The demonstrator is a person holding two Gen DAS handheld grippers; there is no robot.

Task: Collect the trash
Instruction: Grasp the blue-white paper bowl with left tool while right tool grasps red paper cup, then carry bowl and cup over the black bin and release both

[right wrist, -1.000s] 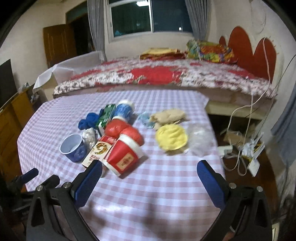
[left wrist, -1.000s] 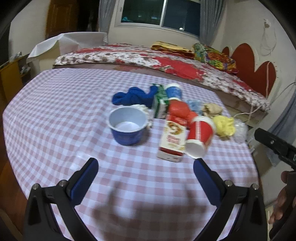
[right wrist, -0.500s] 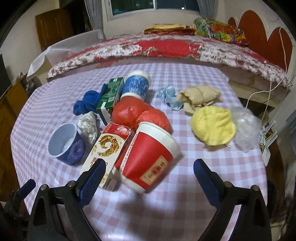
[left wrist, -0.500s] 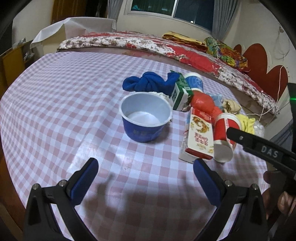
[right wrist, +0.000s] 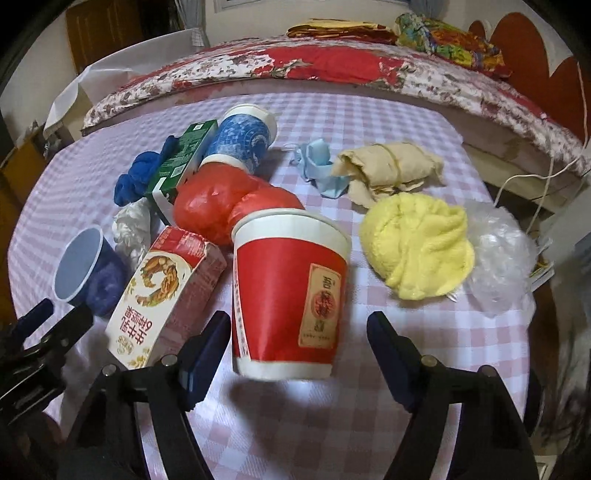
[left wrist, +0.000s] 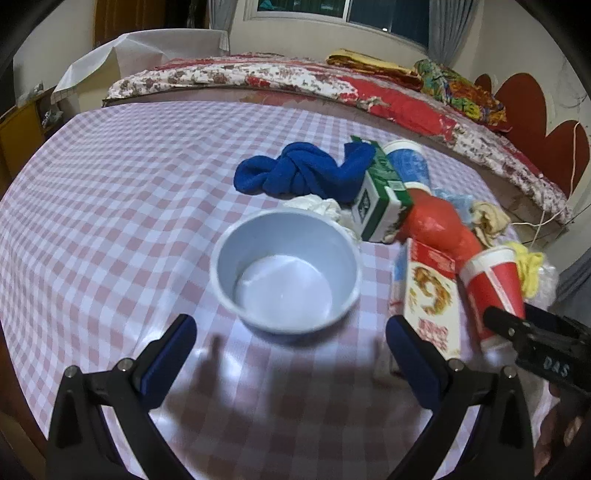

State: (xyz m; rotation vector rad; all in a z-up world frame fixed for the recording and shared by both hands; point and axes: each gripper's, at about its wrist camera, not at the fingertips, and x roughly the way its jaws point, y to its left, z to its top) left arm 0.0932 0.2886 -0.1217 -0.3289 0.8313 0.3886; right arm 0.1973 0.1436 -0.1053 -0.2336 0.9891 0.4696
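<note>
The red cup (right wrist: pixel 290 291), lower centre, now sits nearer between the right gripper's (right wrist: pixel 299 343) closing, not-yet-touching jaws, so pickup looks imminent; the left gripper (left wrist: pixel 288 354) gapes empty.

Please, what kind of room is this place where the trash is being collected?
Most likely a bedroom in a home. A bed with a floral quilt stands just behind the checked table, bright pillows lie on it, and a curtained window is behind.

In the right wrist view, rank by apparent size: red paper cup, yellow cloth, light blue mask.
1. red paper cup, though it lies nearest the camera
2. yellow cloth
3. light blue mask
</note>
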